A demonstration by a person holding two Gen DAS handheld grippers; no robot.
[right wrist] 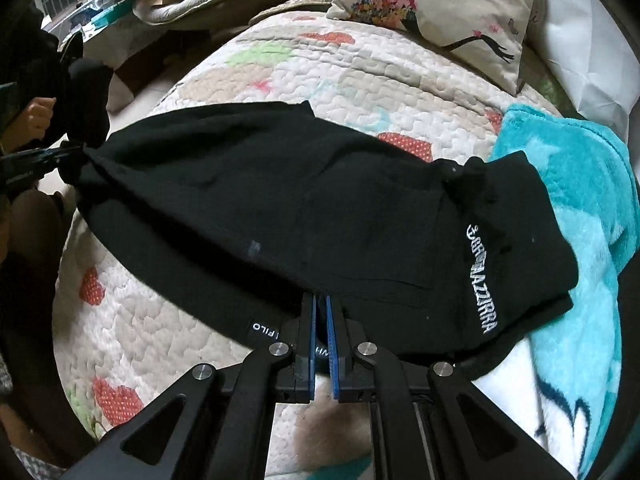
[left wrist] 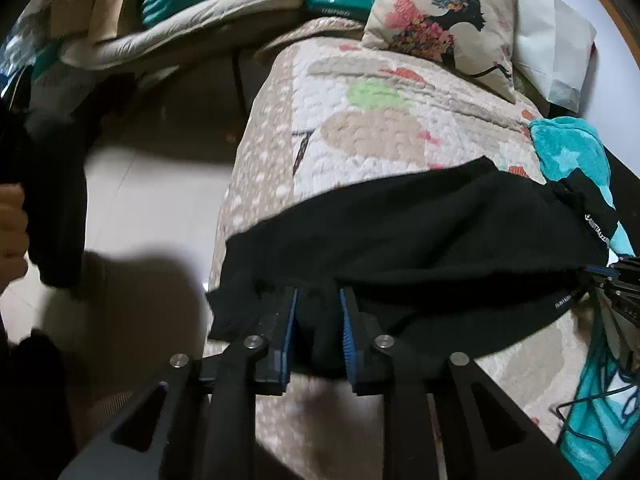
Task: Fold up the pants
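Black pants [right wrist: 304,216] lie across the quilted bedspread [right wrist: 168,344]; the left gripper [left wrist: 319,300] pinches one end, and the right gripper [right wrist: 321,306] clamps the near edge.

Each wrist camera looks close along its own fingers across the quilted bed [left wrist: 360,128], sharing the black pants [right wrist: 280,208] ahead and the printed pillow [left wrist: 440,28] beyond.

bare quilt [right wrist: 280,76] beyond pants [right wrist: 280,208], pillow [right wrist: 440,4] at far end, teal blanket [right wrist: 580,184] crowding right
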